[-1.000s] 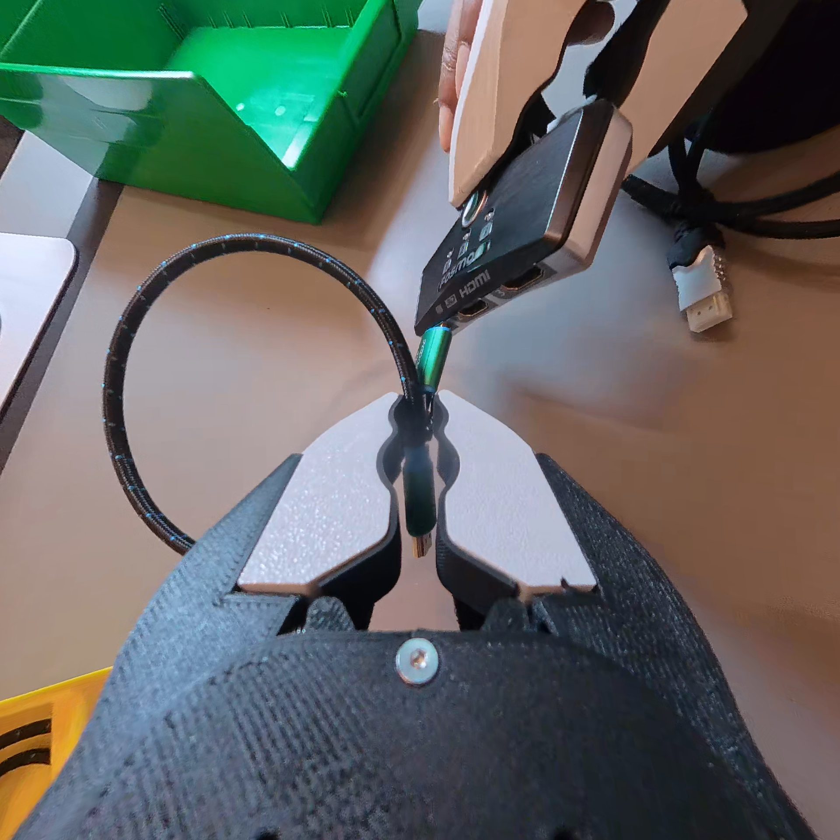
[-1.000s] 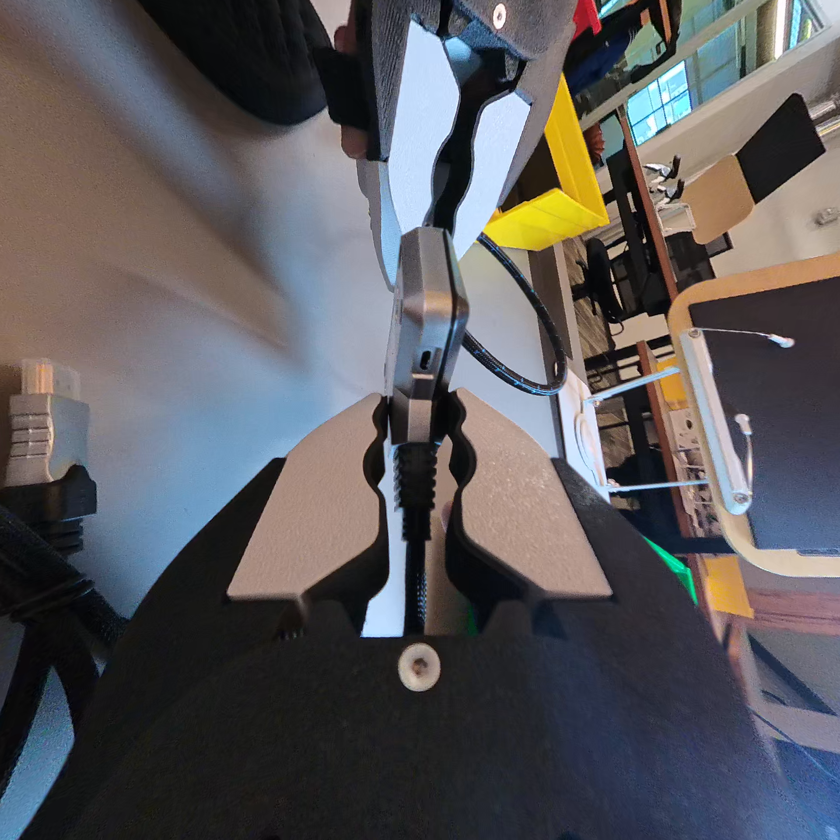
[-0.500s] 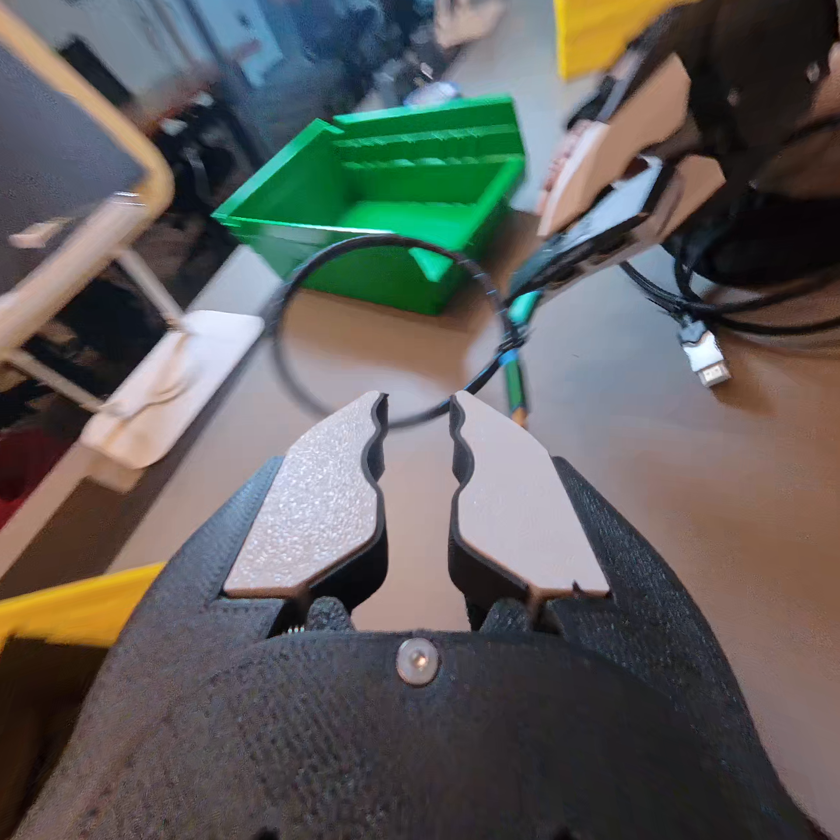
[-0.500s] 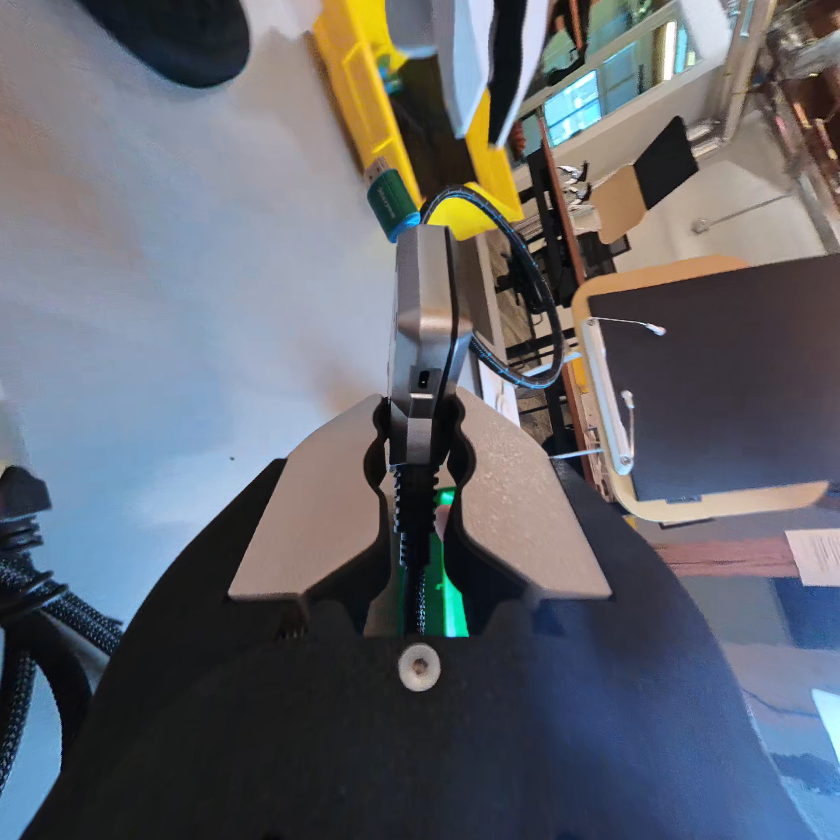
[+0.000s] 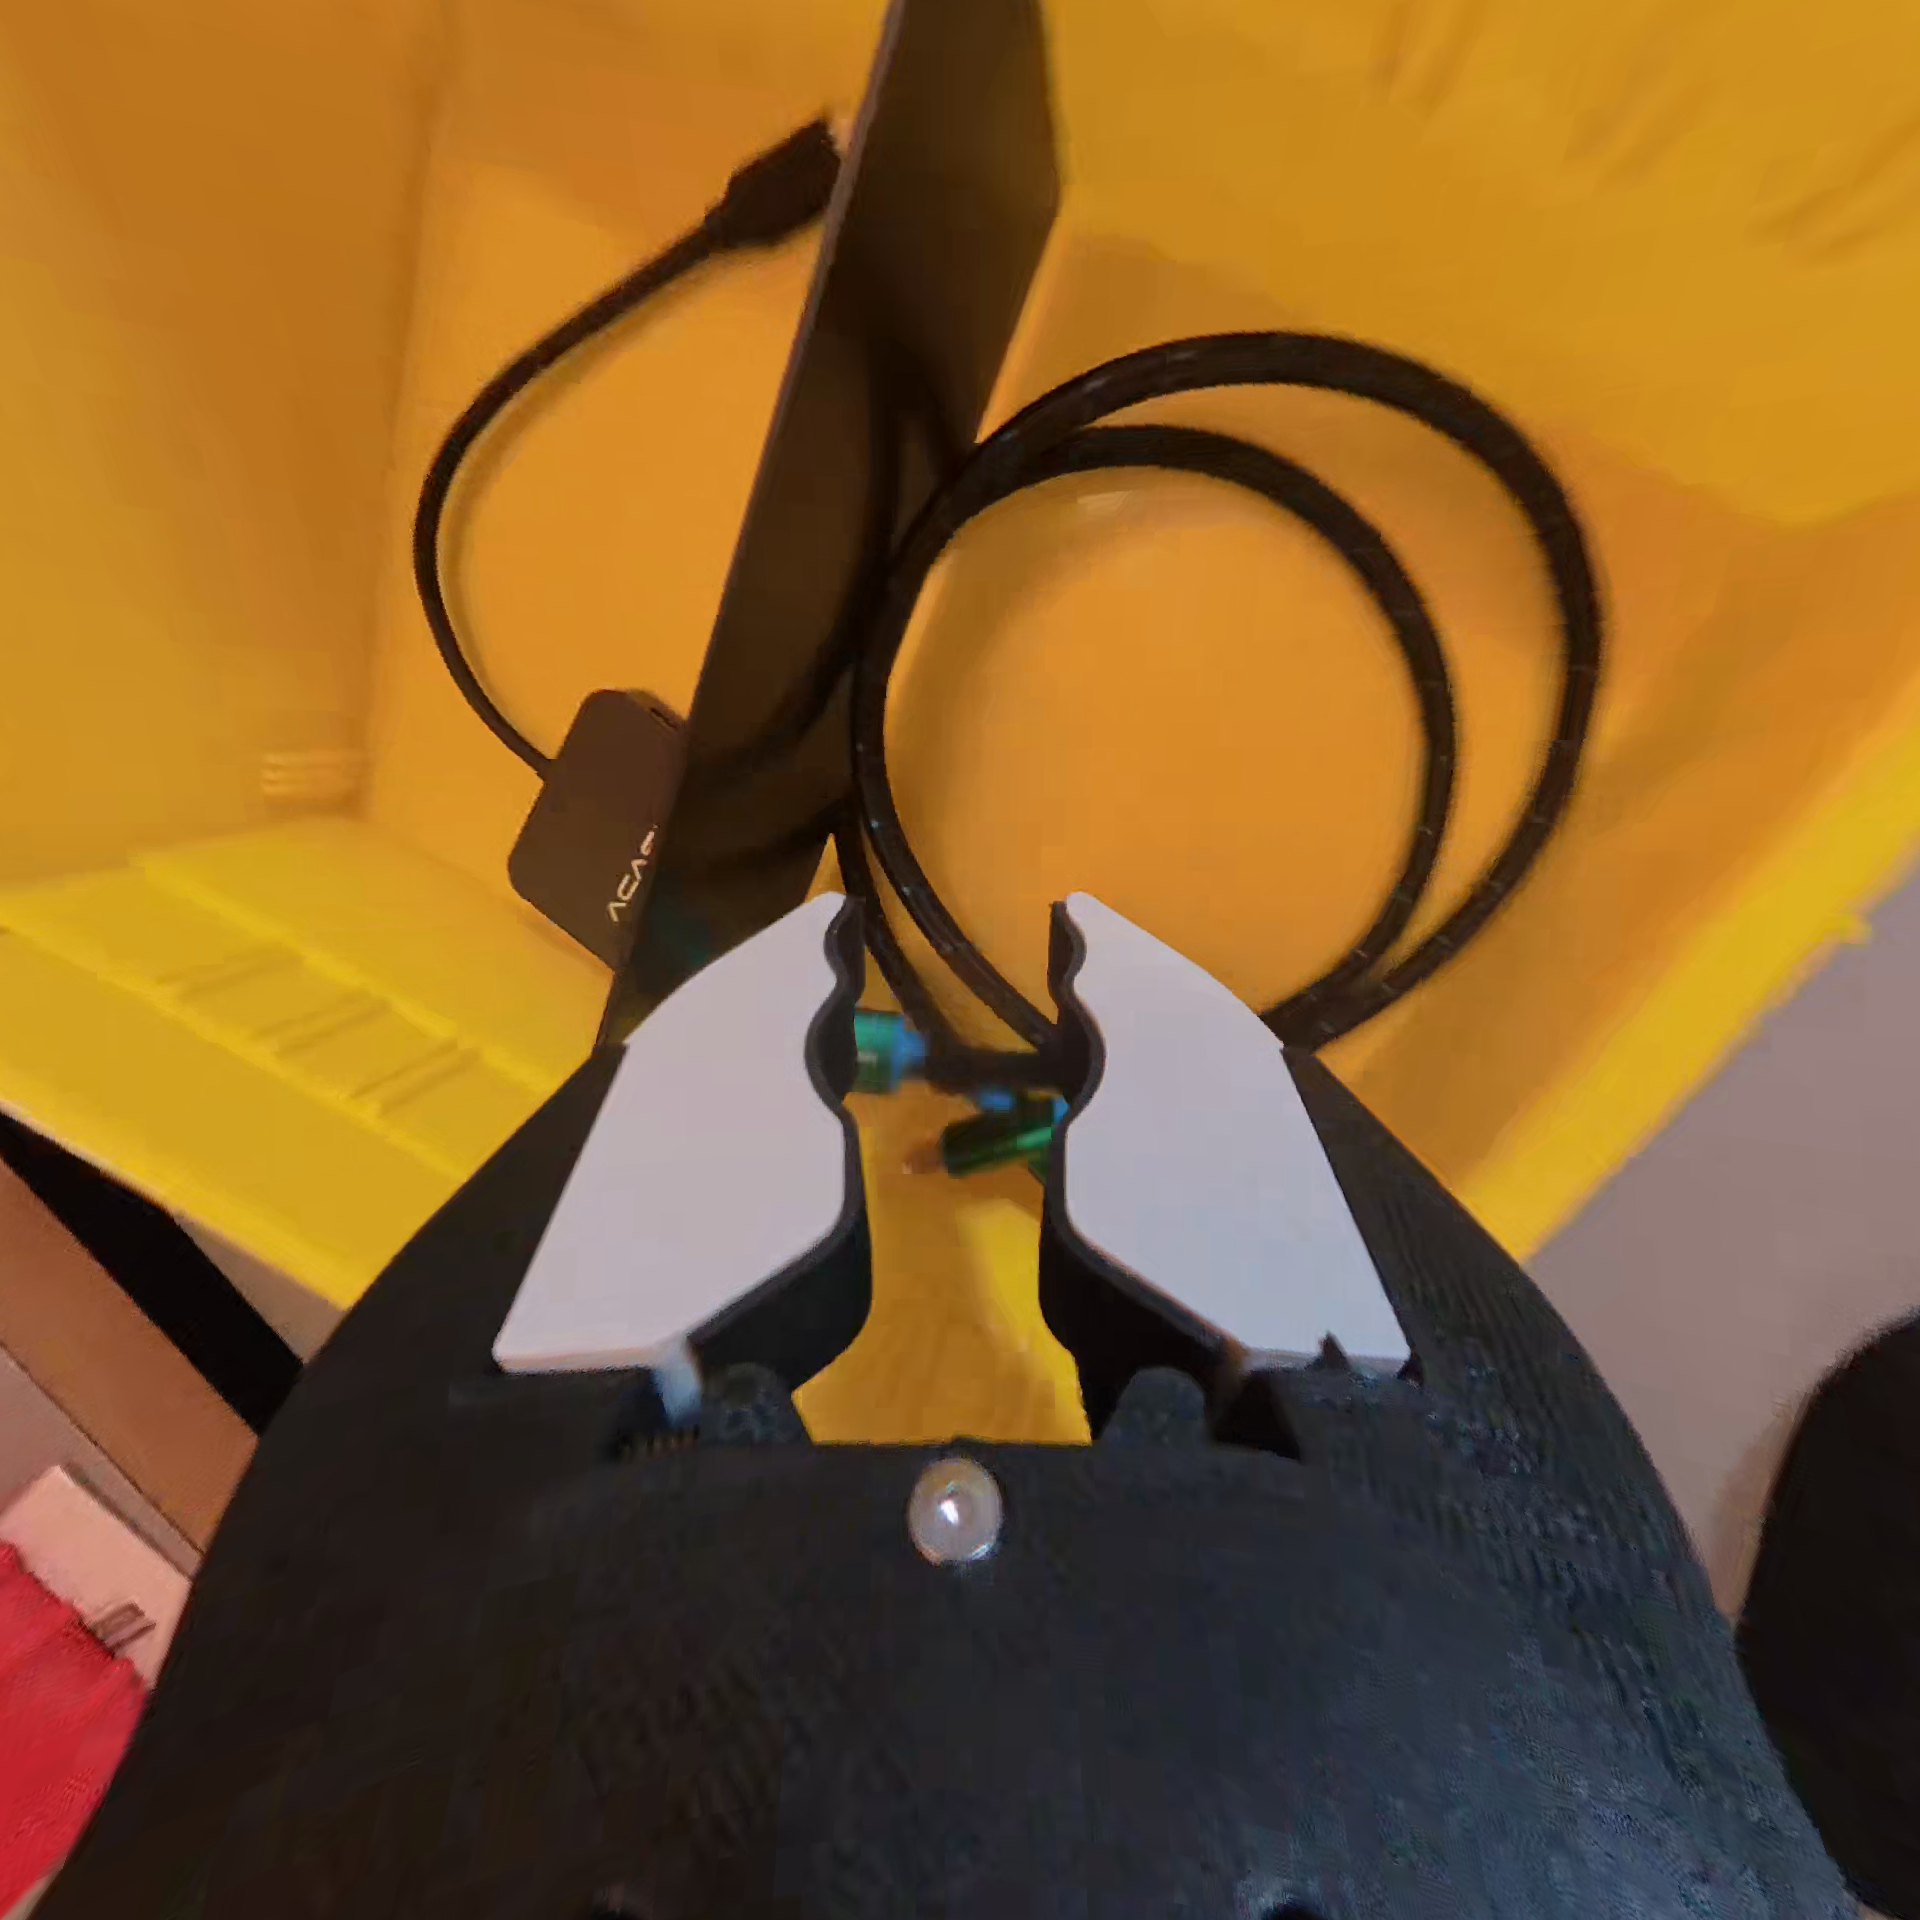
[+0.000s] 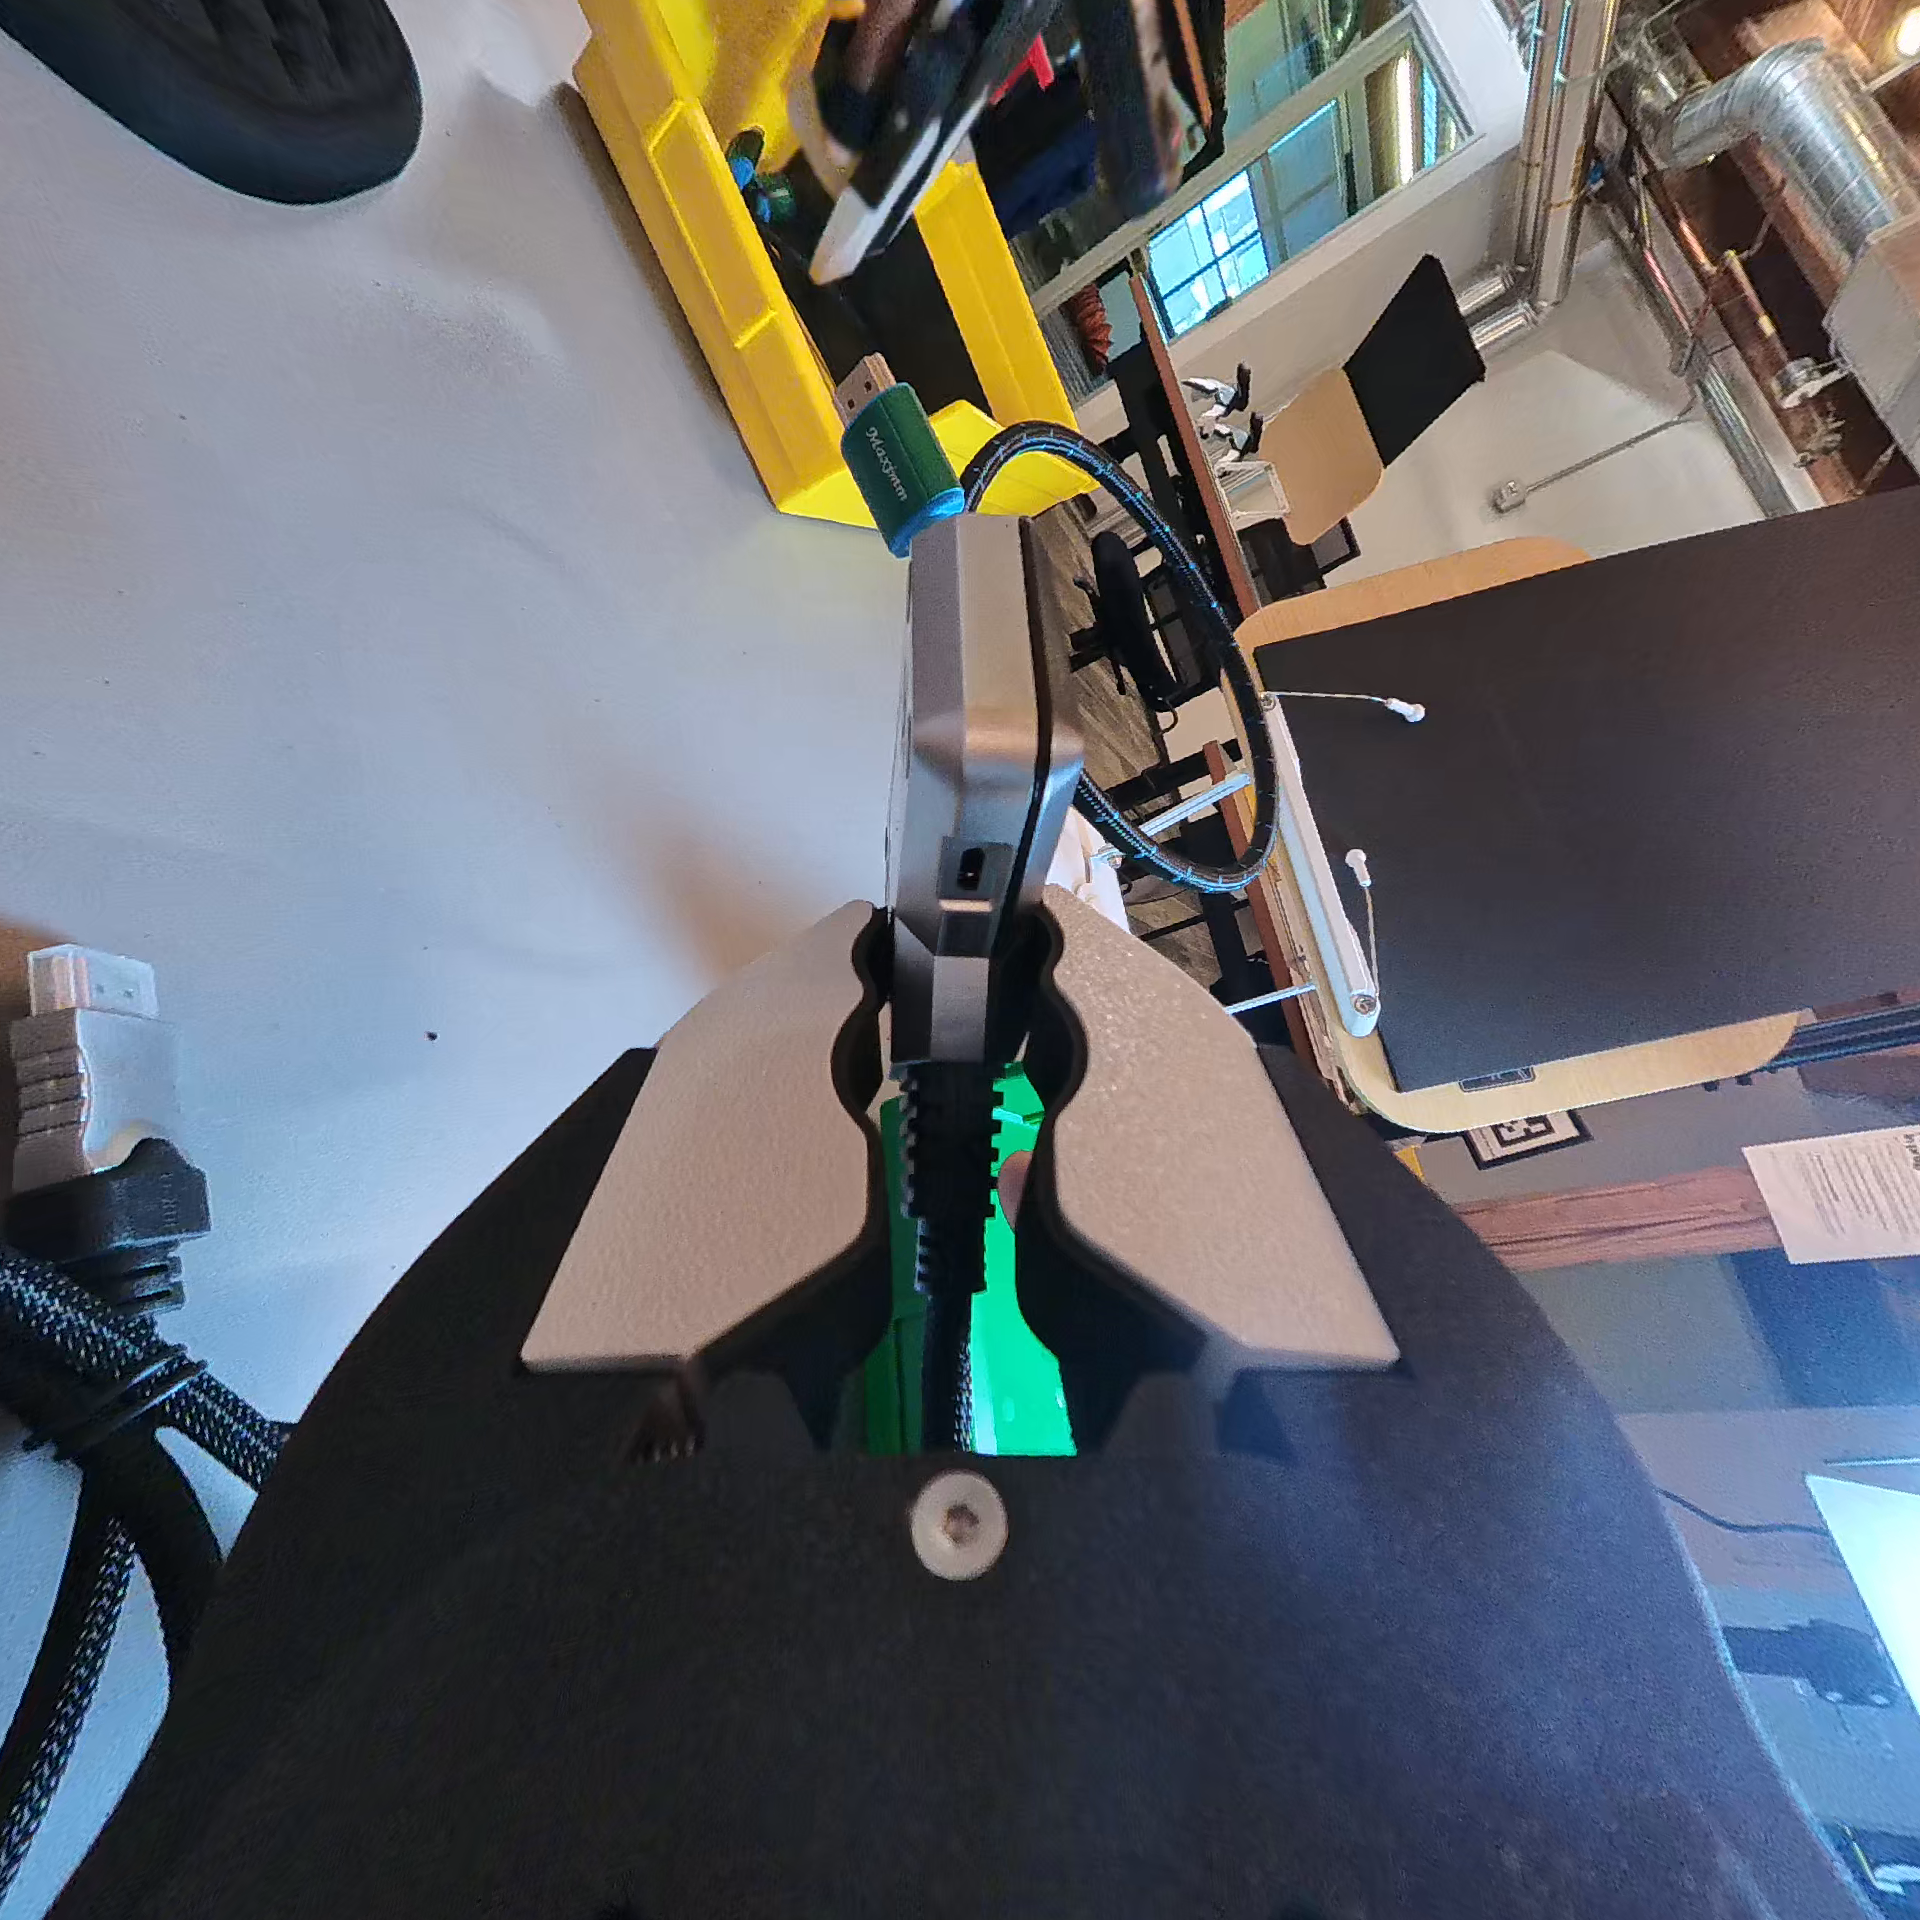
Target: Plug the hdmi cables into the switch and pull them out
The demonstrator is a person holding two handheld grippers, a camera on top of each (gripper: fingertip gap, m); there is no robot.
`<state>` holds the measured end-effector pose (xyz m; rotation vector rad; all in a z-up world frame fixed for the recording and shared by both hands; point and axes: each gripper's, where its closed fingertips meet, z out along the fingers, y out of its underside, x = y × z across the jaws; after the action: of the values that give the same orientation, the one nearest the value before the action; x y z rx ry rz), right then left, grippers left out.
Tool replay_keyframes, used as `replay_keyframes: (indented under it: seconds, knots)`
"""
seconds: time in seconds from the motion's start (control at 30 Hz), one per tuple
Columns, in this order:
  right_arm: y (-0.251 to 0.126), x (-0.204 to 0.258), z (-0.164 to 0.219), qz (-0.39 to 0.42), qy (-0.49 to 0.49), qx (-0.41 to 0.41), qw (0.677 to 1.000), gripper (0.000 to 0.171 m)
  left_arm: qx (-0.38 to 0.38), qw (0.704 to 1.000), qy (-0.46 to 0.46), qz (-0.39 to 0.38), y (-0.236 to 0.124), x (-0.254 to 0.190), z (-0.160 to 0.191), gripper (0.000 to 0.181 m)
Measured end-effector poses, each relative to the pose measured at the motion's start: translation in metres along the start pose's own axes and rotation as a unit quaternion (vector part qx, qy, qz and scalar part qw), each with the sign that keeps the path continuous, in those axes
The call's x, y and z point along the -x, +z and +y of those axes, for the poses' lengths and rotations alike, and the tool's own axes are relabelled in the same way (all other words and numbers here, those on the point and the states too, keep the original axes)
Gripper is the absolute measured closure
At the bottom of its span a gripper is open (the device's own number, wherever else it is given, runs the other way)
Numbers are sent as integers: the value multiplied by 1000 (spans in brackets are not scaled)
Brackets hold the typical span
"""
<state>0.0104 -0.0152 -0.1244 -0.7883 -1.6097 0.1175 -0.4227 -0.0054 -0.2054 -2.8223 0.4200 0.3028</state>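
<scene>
My right gripper (image 6: 961, 914) is shut on the grey HDMI switch (image 6: 966, 665) and holds it edge-on above the table. A short braided cable (image 6: 1236, 665) loops from the switch's far end, and its free green plug (image 6: 899, 468) sticks out beside it. My left gripper (image 5: 954, 925) is open and empty, low over a yellow bin (image 5: 1351, 156). Just past its fingertips lies a coiled black braided cable (image 5: 1247, 348) with two green plugs (image 5: 992, 1143). The left gripper also shows far off in the right wrist view (image 6: 883, 197), blurred.
In the bin, a black upright panel (image 5: 914, 364) and a small black adapter box (image 5: 603, 800) with its own cable stand left of the coil. A silver HDMI plug (image 6: 88, 1049) on a thick black braided cable (image 6: 94, 1403) lies on the pale table (image 6: 364, 623). The tips of one gripper are about 45 cm away from the tips of the other.
My left gripper let go of the short cable's green plug, opened, and swung away from the switch to the yellow bin. My right gripper still holds the switch, now with the short cable hanging from it.
</scene>
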Motion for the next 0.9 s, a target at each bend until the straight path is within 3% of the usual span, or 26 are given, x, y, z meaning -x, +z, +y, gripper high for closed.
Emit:
replay_keyframes:
  seconds: [0.07,0.13,0.23,0.33,0.5,0.6,0.7,0.83,0.9]
  knots:
    - [-1,-1,1,2,3,0,1000,147,42,999,-9,-32,20,10,5,151]
    - [-3,-3,2,6,8,-1,1000,147,67,996,34,-50,30,11,8,168]
    - [-5,-7,3,9,19,-6,1000,148,56,991,90,-82,15,12,0,168]
    - [-5,-10,4,12,33,-11,999,148,-38,991,97,-83,-30,6,-25,172]
    - [-7,-15,2,23,48,-18,998,147,-227,962,117,-95,-143,-16,-63,175]
    - [-9,-20,1,33,58,-23,997,147,-349,927,133,19,-196,-71,-79,175]
    - [-12,-27,2,47,77,-32,995,148,-421,871,160,195,-217,-149,-80,175]
    - [-17,-38,6,70,101,-39,992,148,-455,768,179,414,-201,-248,-72,175]
    - [-17,-40,10,76,108,-38,990,147,-464,717,183,487,-180,-288,-74,175]
